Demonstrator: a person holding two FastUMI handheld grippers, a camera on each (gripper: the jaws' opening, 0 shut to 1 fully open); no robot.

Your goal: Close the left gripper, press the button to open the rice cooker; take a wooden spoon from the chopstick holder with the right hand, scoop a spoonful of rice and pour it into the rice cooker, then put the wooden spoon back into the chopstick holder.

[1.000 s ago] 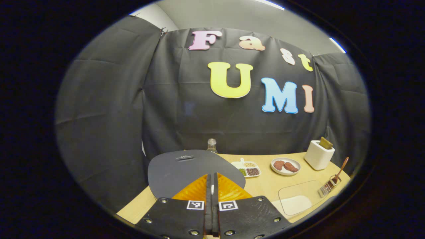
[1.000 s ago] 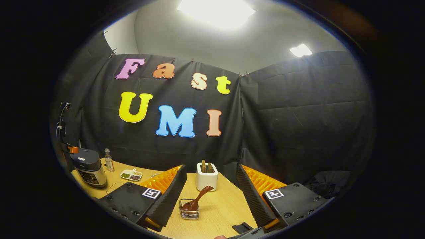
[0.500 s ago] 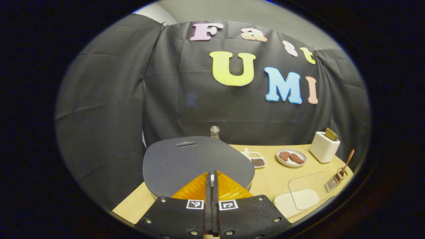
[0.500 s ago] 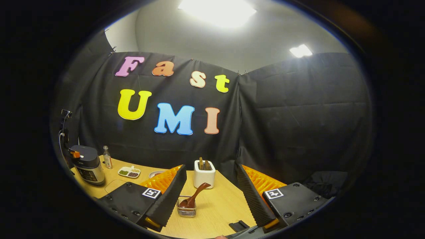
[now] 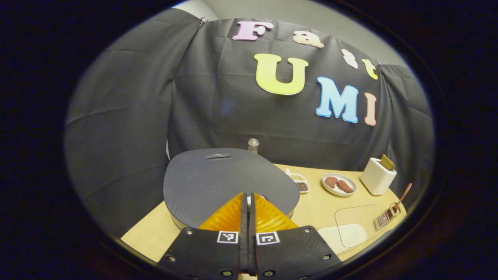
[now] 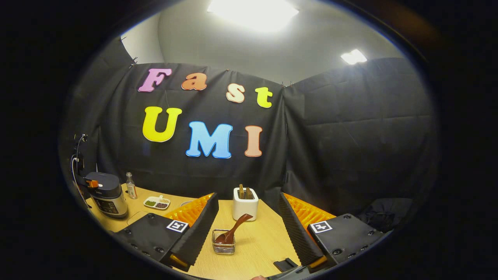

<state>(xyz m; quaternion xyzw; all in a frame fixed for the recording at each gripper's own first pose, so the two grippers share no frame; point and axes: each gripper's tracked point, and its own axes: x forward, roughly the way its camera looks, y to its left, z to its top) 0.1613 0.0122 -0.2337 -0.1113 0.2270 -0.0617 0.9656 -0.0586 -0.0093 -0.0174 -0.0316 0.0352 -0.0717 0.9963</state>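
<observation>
The rice cooker's dark grey lid (image 5: pixel 218 182) is down, right before my left gripper (image 5: pixel 248 196). That gripper is shut with nothing held, its tips over the lid's front edge. In the right gripper view the rice cooker (image 6: pixel 107 194) stands at the far left of the table. The wooden spoon (image 6: pixel 233 231) leans in a wire chopstick holder (image 6: pixel 223 247), just ahead of and below my open right gripper (image 6: pixel 247 198). The left gripper view shows the spoon (image 5: pixel 402 194) and the holder (image 5: pixel 385 219) far right. A clear container of rice (image 5: pixel 350 231) lies beside them.
A white toaster (image 6: pixel 245 204) stands behind the holder. A plate of brown food (image 5: pixel 338 184), a divided dish of grains (image 5: pixel 297 182) and a small bottle (image 5: pixel 253 144) sit along the back of the wooden table (image 5: pixel 315 206). Black cloth walls close the booth.
My left gripper has come closer to the rice cooker, whose lid now looms larger and higher in its view. The right gripper has barely shifted and stays open.
</observation>
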